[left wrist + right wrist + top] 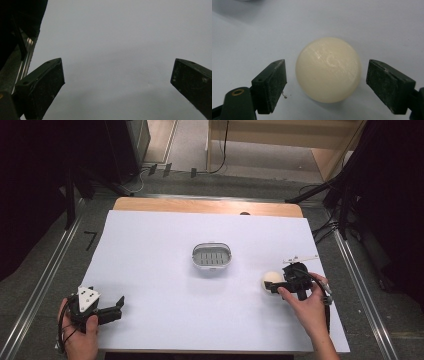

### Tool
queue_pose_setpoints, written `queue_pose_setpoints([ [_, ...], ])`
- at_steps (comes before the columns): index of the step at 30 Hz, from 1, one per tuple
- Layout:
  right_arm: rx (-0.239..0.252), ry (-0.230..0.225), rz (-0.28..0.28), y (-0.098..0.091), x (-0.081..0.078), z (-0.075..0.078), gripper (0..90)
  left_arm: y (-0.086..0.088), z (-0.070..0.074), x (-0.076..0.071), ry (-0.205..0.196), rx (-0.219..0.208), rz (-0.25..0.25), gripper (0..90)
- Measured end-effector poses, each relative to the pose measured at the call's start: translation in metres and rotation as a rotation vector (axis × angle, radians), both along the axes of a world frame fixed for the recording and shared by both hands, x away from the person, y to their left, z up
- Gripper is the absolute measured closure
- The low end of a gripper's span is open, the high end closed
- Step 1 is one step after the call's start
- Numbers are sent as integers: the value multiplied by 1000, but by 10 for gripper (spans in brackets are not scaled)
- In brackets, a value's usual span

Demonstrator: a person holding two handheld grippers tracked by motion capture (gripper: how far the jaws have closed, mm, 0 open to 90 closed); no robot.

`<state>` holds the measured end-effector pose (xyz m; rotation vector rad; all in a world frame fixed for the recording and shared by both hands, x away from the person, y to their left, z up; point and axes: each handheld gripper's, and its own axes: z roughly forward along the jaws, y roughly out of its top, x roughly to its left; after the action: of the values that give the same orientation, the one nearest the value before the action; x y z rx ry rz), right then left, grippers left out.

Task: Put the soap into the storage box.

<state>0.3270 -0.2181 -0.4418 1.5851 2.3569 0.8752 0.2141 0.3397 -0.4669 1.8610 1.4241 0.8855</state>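
Table under white sheet stands on grey carpet.

A cream-coloured, rounded bar of soap lay flat on the white table, near its right side, smooth and glossy, with a faint stamp on top.

The round ball lies on the table between the two jaws of the right gripper, a small gap on either side of it. The oval basket stands beyond that gripper, off to its left and well apart from the ball. The left gripper sits far off to the left of the right one, with bare table between its jaws.
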Motion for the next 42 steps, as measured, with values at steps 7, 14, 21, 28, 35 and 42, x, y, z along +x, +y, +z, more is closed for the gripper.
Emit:
queue_pose_setpoints([
  [7, -10, 22, -17, 6, 3, -8, 195, 0, 0, 0, 0, 0, -1, 0],
  [14, -15, 29, -27, 7, 4, -15, 210, 0, 0, 0, 2, 1, 0, 0],
  [21, -2, 25, -40, 6, 2, -22, 240, -1, 0, 1, 17, 4, -7, 0],
  [28, -26, 4, -52, 11, 0, -19, 249, 0, 0, 1, 17, 0, -10, 0],
  [35, -18, -4, -44, 10, 0, -16, 254, 0, 0, 2, 18, 4, -13, 0],
  [42, -7, -15, -55, 9, -1, -9, 254, -1, 0, 2, 17, 4, -13, 0],
])
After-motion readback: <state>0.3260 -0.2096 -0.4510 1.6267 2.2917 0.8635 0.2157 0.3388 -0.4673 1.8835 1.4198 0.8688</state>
